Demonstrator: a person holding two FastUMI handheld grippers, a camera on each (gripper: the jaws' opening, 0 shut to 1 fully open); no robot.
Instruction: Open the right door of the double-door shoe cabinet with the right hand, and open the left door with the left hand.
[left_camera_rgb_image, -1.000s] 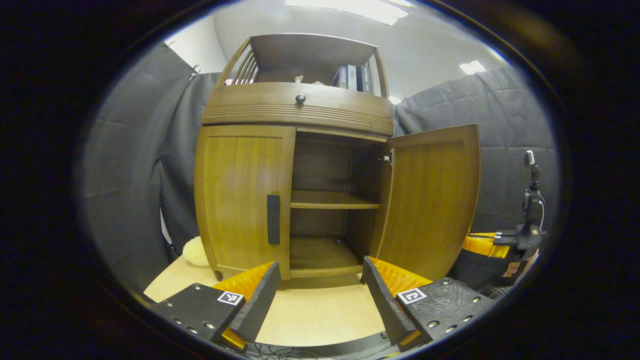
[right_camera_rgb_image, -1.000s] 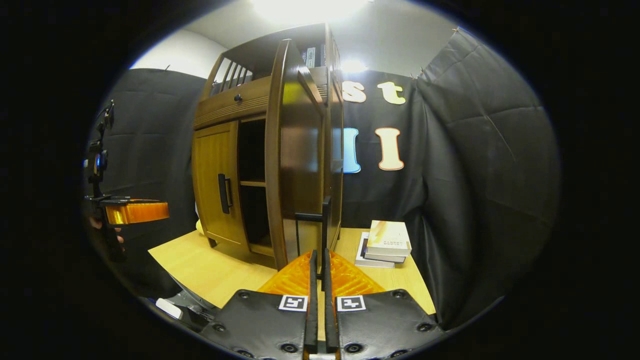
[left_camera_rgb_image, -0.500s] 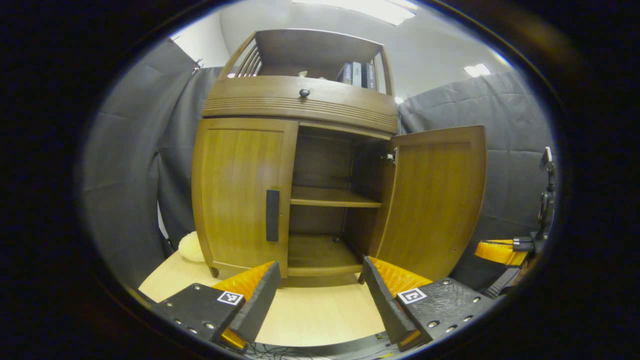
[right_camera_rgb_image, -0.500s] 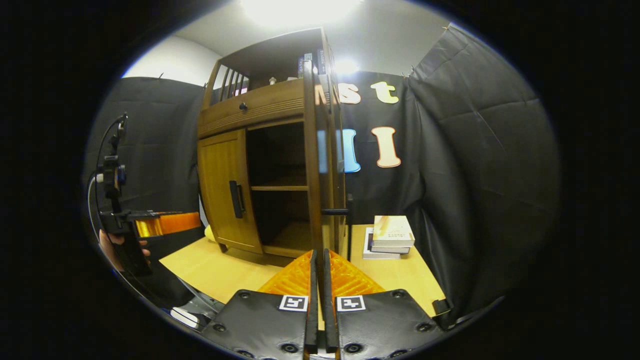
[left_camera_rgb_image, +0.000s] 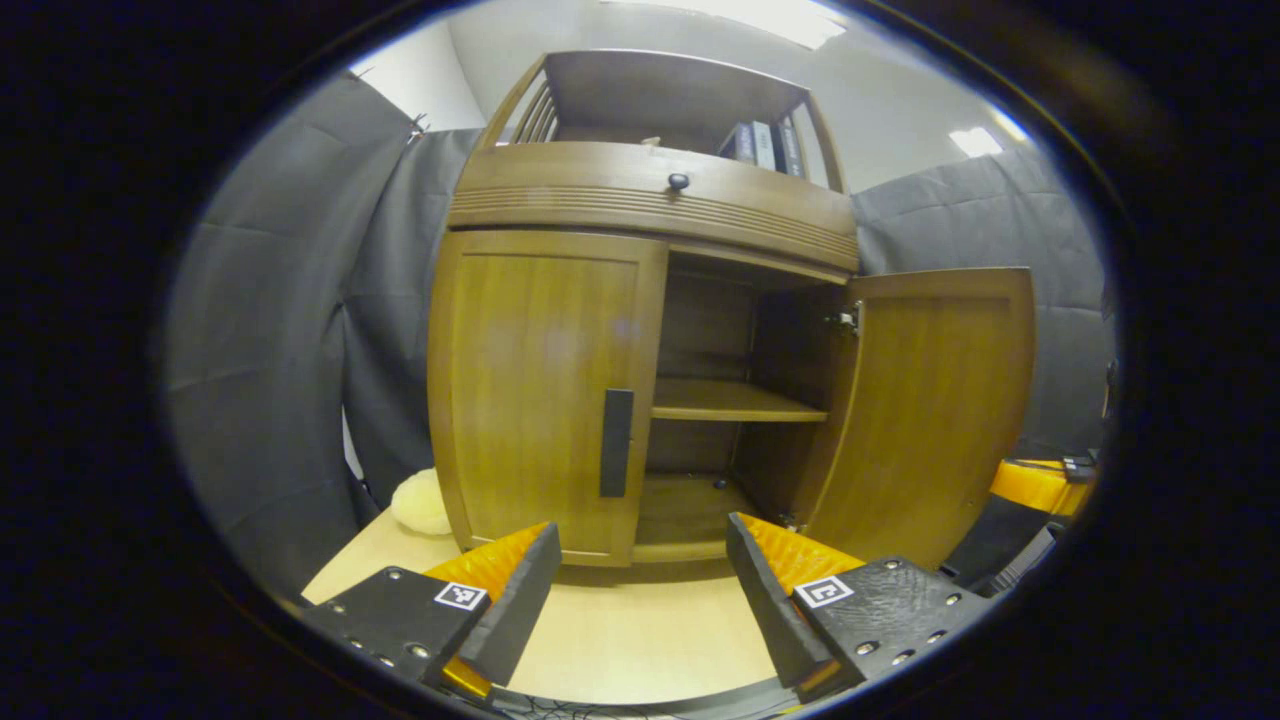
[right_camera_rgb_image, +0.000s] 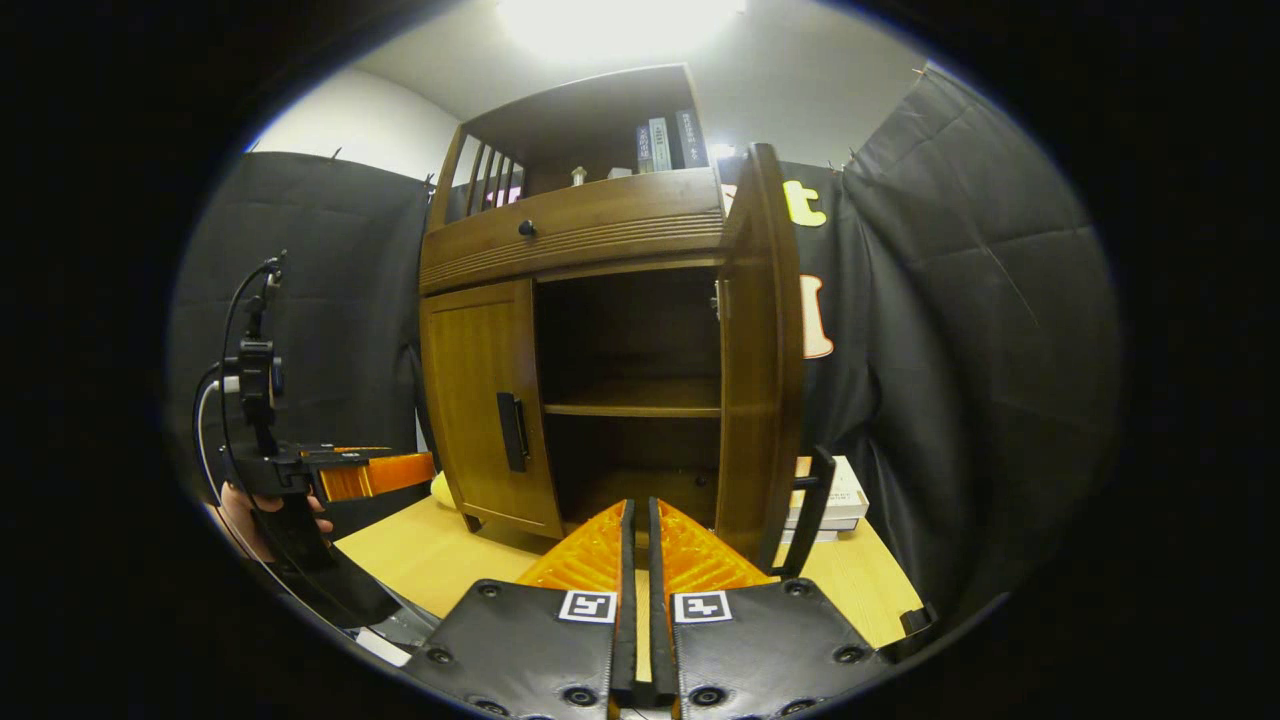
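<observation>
Shoe cabinet (left_camera_rgb_image: 640, 330) right door (left_camera_rgb_image: 925, 400) swung open, left door (left_camera_rgb_image: 545, 385) closed, left gripper (left_camera_rgb_image: 635, 590) spread wide before cabinet, right gripper (right_camera_rgb_image: 636, 560) pinched together, empty.

Black quilted cloth (left_camera_rgb_image: 270, 330) hangs as the booth's wall on every side, creased into broad panels and pinned along its top edge. Above it a plain white room wall (right_camera_rgb_image: 350, 120) and a pale grey ceiling (left_camera_rgb_image: 900, 90) show, with a long bright ceiling light panel (left_camera_rgb_image: 740, 12) overhead and a smaller square one (left_camera_rgb_image: 975, 140) farther right. Everything stands on a light wooden desk (left_camera_rgb_image: 640, 640) with a smooth pale top. A cream fluffy round thing (left_camera_rgb_image: 420, 503) lies on the desk just beside the furniture's left foot, against the cloth. A small stack of pale books (right_camera_rgb_image: 845, 500) rests on the desk near the right-hand cloth.
</observation>
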